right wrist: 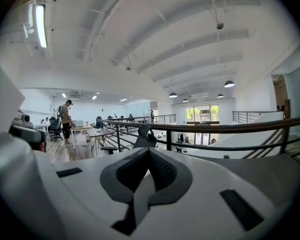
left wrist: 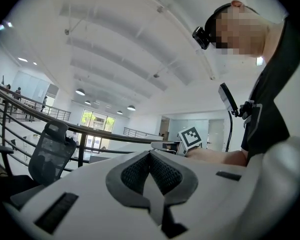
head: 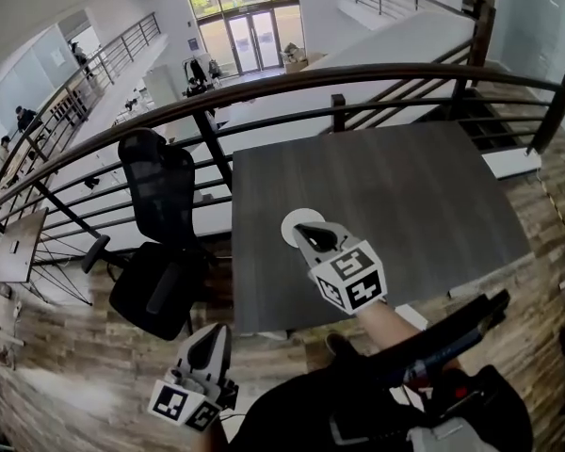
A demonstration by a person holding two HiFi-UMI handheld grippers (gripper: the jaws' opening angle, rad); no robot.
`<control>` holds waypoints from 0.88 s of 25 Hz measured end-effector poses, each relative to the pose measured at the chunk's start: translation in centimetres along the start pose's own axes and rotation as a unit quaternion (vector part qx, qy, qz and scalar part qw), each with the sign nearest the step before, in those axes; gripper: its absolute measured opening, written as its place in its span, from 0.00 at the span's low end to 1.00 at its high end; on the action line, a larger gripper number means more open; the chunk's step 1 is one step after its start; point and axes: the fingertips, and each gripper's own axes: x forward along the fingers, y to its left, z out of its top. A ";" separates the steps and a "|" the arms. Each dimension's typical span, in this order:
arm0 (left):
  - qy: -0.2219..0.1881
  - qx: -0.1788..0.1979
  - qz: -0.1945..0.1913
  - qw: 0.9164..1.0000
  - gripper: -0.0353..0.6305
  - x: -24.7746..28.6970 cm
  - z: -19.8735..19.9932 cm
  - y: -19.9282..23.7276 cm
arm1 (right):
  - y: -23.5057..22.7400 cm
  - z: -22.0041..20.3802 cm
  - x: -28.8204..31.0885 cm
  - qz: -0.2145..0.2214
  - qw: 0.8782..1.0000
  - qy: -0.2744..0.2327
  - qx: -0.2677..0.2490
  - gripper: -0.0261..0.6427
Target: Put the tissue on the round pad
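A white round pad (head: 293, 220) lies on the dark grey table (head: 405, 196) near its front left part. My right gripper (head: 306, 231) hovers over the pad's near side with its jaws shut and nothing between them; in its own view the right gripper (right wrist: 149, 152) points level across the table. My left gripper (head: 210, 335) hangs off the table's front left corner, above the wooden floor, also shut and empty. From the left gripper (left wrist: 150, 153) I see the right gripper's marker cube (left wrist: 191, 137). No tissue shows in any view.
A black office chair (head: 160, 234) stands left of the table. A dark curved railing (head: 358, 81) runs behind the table, with an open drop beyond it. My body and a black strap fill the head view's bottom. A person (right wrist: 66, 119) stands far off by some desks.
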 end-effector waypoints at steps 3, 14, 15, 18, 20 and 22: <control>-0.007 -0.013 -0.019 1.000 0.06 -1.1 0.1 -0.4 | 1.8 -0.1 -1.6 -0.018 0.999 -0.003 -0.029 0.04; 0.000 -0.016 -0.071 0.997 0.06 -4.1 -1.5 -0.8 | 5.8 -0.2 -7.7 -0.068 0.996 -0.006 -0.050 0.04; -0.001 -0.015 -0.074 0.997 0.06 -4.0 -1.5 -1.1 | 5.6 -0.1 -8.4 -0.068 0.997 -0.012 -0.038 0.04; 0.001 -0.007 -0.080 0.997 0.06 -3.2 -1.5 -2.2 | 4.6 0.1 -10.5 -0.069 0.997 -0.031 -0.005 0.04; 0.000 -0.001 -0.077 0.997 0.06 -2.5 -1.4 -2.9 | 4.3 0.3 -11.8 -0.068 0.997 -0.036 -0.013 0.04; -0.003 0.003 -0.072 0.997 0.06 -1.6 -1.2 -3.7 | 4.1 0.7 -13.0 -0.068 0.997 -0.036 -0.032 0.04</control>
